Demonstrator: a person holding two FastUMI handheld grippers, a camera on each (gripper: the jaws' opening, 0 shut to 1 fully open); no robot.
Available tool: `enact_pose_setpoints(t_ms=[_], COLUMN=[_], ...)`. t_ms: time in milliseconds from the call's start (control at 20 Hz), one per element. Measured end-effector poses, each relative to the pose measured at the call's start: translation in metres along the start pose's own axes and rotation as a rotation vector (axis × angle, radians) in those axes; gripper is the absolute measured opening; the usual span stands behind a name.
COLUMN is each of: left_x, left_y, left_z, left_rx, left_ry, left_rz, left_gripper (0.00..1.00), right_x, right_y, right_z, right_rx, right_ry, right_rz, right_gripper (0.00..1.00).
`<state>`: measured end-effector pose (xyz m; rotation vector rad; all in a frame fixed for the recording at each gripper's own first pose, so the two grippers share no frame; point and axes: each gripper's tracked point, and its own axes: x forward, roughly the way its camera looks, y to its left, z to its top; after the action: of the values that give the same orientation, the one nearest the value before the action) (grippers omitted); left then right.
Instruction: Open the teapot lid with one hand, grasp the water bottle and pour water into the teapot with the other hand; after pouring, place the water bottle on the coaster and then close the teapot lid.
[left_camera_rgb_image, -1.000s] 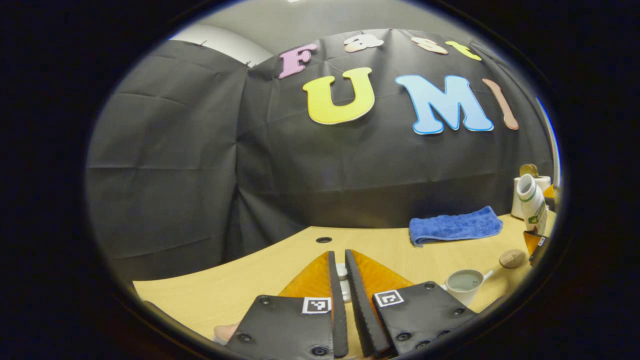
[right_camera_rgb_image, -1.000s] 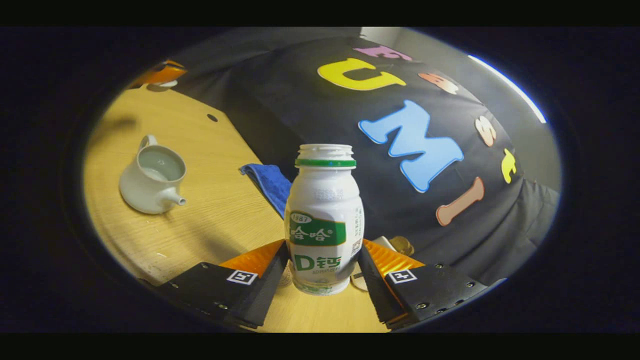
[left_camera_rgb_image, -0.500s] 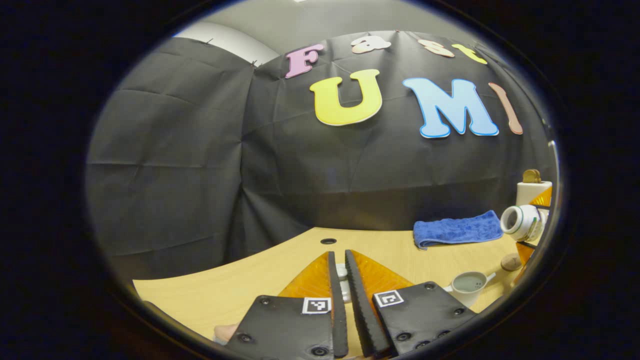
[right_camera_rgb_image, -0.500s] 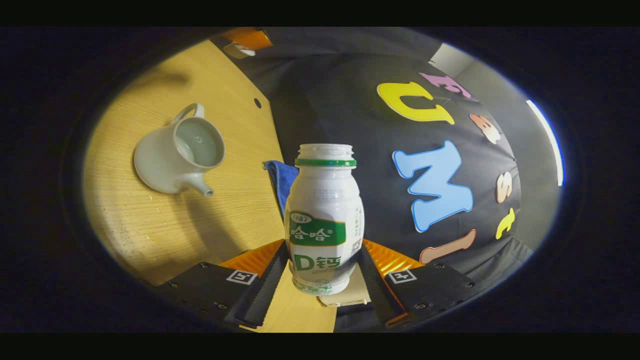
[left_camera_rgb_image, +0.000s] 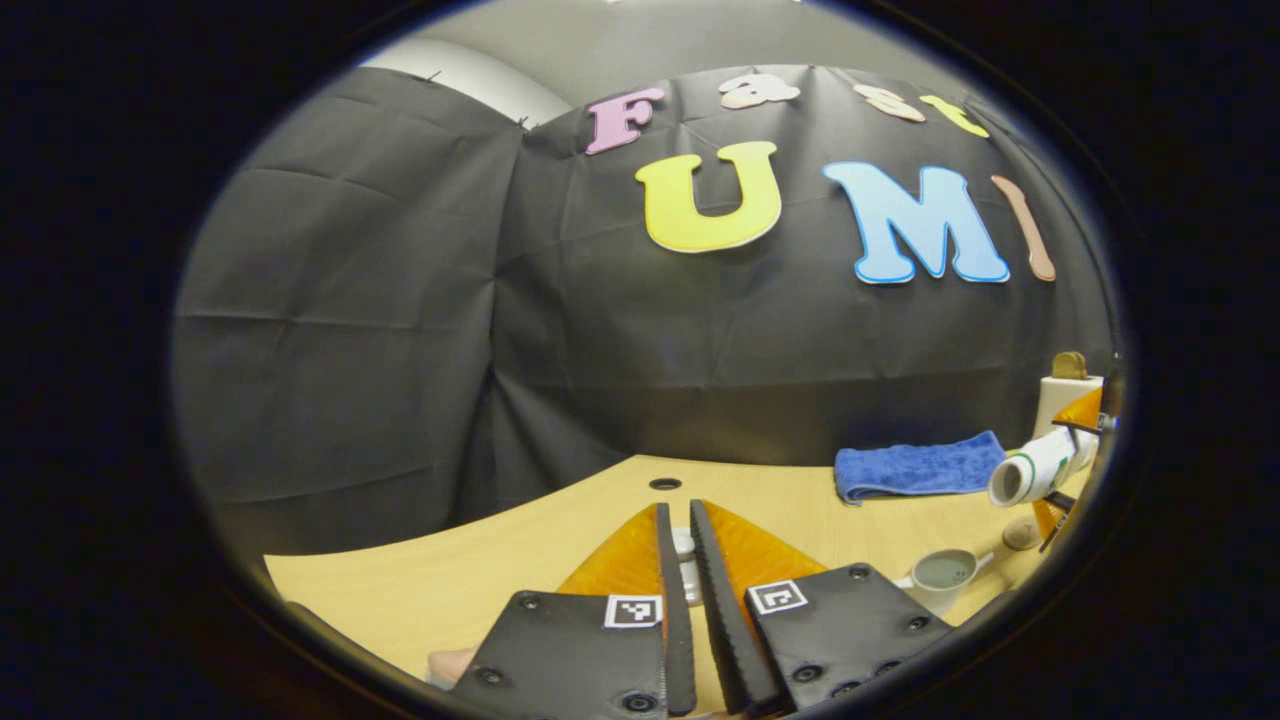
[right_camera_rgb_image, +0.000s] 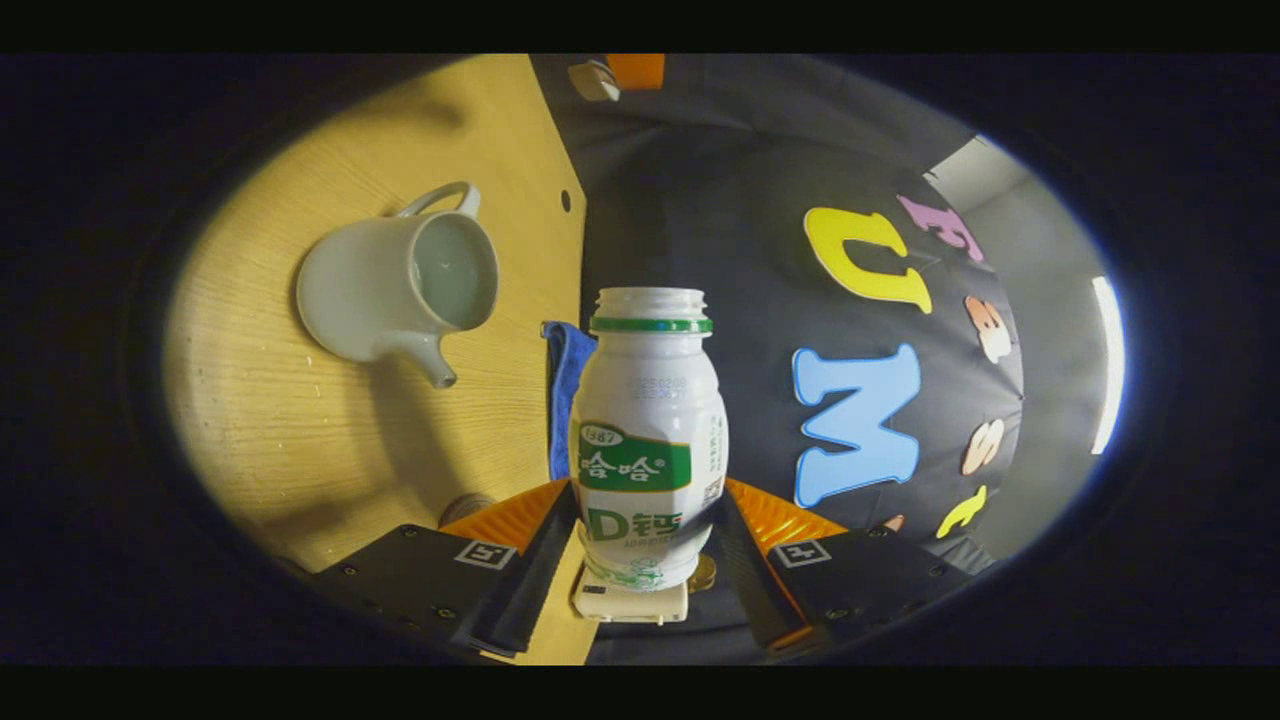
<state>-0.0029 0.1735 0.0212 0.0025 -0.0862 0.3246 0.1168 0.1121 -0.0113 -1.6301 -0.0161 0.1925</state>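
Note:
My right gripper (right_camera_rgb_image: 648, 520) is shut on a white water bottle (right_camera_rgb_image: 650, 440) with a green label and no cap. In the left gripper view the bottle (left_camera_rgb_image: 1035, 470) lies tipped nearly level at the far right, its mouth pointing towards the teapot (left_camera_rgb_image: 940, 572) just below it. The pale teapot (right_camera_rgb_image: 400, 290) stands open on the wooden table (right_camera_rgb_image: 300, 440) with liquid inside. My left gripper (left_camera_rgb_image: 683, 560) is shut on the small white knob of the teapot lid (left_camera_rgb_image: 684, 556), held above the table well to the left of the pot. A round brown coaster (left_camera_rgb_image: 1020, 533) lies beside the teapot.
A folded blue towel (left_camera_rgb_image: 920, 470) lies at the back of the table by the black cloth wall. A white box (left_camera_rgb_image: 1062, 398) with a gold object on top stands at the far right. A cable hole (left_camera_rgb_image: 664, 484) sits in the tabletop.
The right gripper has rolled further, tipping the bottle from upright to nearly level and bringing its mouth closer to the teapot. The left gripper has held the lid almost still.

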Motion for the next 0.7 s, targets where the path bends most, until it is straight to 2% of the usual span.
enact_pose_setpoints(t_ms=[100, 150, 200, 250, 350, 400, 450, 500, 650, 700], left_x=[0.0, 0.0, 0.0, 0.001, 0.0, 0.001, 0.001, 0.001, 0.001, 0.001], left_y=[0.002, 0.002, 0.003, 0.003, 0.004, 0.004, 0.004, 0.004, 0.004, 0.004], left_z=[0.0, 0.0, 0.0, -0.001, -0.001, -0.002, -0.001, -0.001, -0.002, -0.001], left_rx=[-0.007, -0.009, -0.01, -0.01, -0.01, -0.01, -0.01, -0.011, -0.011, -0.011], left_ry=[0.003, 0.005, 0.006, 0.007, 0.008, 0.008, 0.009, 0.009, 0.01, 0.01], left_rz=[0.001, 0.0, 0.001, 0.002, 0.002, 0.002, 0.002, 0.002, 0.002, 0.002], left_gripper=[0.17, 0.63, 0.63, 0.17, 0.18, 0.64, 0.64, 0.18, 0.18, 0.09], right_x=[-0.003, -0.002, 0.0, 0.0, 0.001, 0.002, 0.002, 0.002, 0.002, 0.002], right_y=[-0.003, -0.006, -0.007, -0.007, -0.008, -0.012, -0.014, -0.015, -0.015, -0.016], right_z=[0.003, 0.002, 0.002, 0.002, 0.002, 0.003, 0.004, 0.004, 0.004, 0.005], right_rx=[-0.041, -0.064, -0.085, -0.102, -0.136, -0.155, -0.172, -0.188, -0.215, -0.226], right_ry=[-0.008, -0.011, -0.012, -0.015, -0.021, -0.025, -0.03, -0.033, -0.038, -0.04], right_rz=[-0.014, -0.022, -0.025, -0.029, -0.035, -0.043, -0.05, -0.056, -0.058, -0.064], right_gripper=[0.78, 0.78, 0.78, 0.78, 0.78, 0.78, 0.78, 0.78, 0.78, 0.78])
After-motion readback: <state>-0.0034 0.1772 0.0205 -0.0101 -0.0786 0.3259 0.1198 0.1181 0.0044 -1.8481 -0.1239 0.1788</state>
